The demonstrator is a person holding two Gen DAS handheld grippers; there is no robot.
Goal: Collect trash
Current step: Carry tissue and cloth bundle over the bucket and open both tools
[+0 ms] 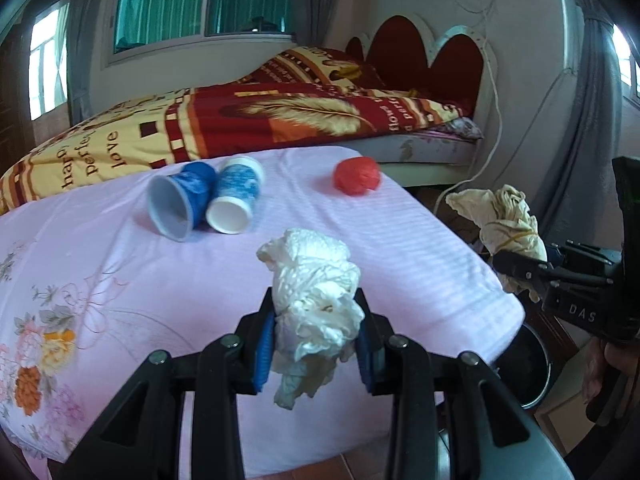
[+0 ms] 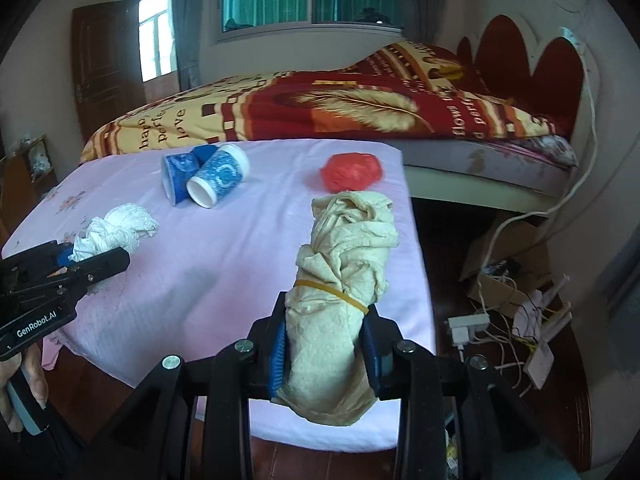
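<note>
My left gripper (image 1: 316, 336) is shut on a crumpled white tissue (image 1: 316, 292) and holds it above the pink cloth table (image 1: 120, 272). My right gripper (image 2: 326, 344) is shut on a beige paper bundle (image 2: 344, 264) tied with a yellow rubber band, above the table's right edge. In the left wrist view the beige bundle (image 1: 504, 220) hangs off the table's right side. Two blue and white paper cups (image 1: 204, 200) lie on their sides at the back of the table. A red crumpled ball (image 1: 356, 176) lies at the back right.
A dark round bin (image 1: 524, 364) stands on the floor below the table's right edge. A bed with a red and yellow blanket (image 2: 320, 108) is behind the table. Cardboard, cables and a power strip (image 2: 504, 304) lie on the floor at right.
</note>
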